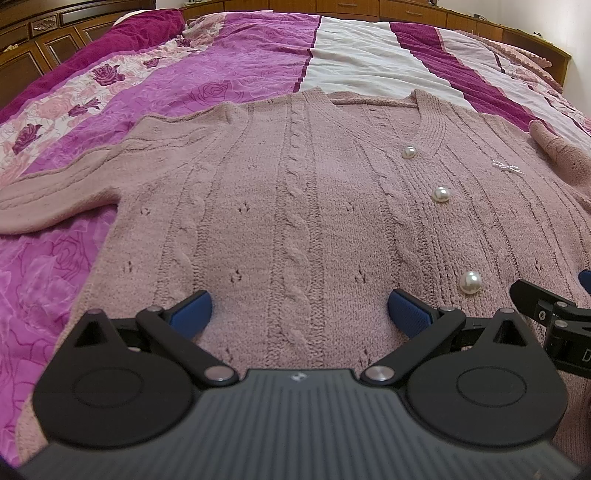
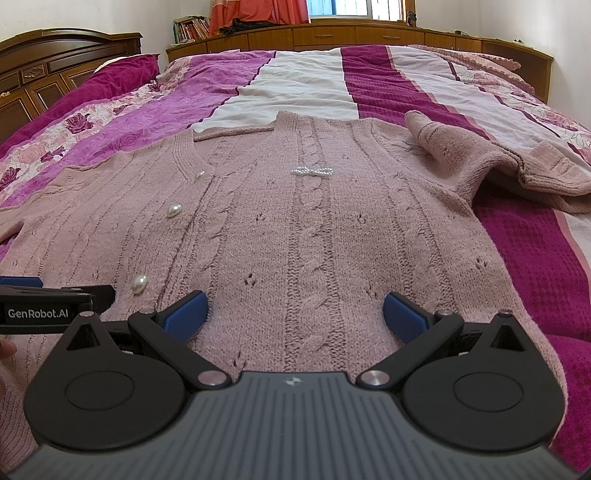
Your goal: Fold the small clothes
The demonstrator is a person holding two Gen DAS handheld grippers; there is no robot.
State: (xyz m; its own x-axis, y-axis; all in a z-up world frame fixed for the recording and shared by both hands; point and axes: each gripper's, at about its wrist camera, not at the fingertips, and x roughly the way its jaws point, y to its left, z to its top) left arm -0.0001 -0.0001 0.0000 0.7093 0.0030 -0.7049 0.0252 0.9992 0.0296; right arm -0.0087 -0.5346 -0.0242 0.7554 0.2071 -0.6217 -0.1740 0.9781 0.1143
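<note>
Grippers, left point(image 1: 299, 312) and right point(image 2: 295, 314), hover side by side with jaws spread wide and empty over the hem of the cardigan point(image 1: 295, 206), laid flat, buttons up on the bed point(image 1: 347, 59), likely ready to grab the hem.

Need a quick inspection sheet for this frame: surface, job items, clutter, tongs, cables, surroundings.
Surface: bed with a patchwork bedspread in magenta, floral and white stripes.
Job's things: pink cable-knit cardigan lies flat, front up, pearl buttons done up, small bead bow on the chest. Its sleeve on the left tongs' side lies stretched out; the other sleeve is bunched and partly folded over.
Clutter: nothing seen on the bed besides the cardigan.
Tongs: left tongs and right tongs both open, low over the hem area, gripping nothing.
Cables: nothing seen.
Surroundings: wooden headboard, low wooden cabinets, books, orange curtain, window.
</note>
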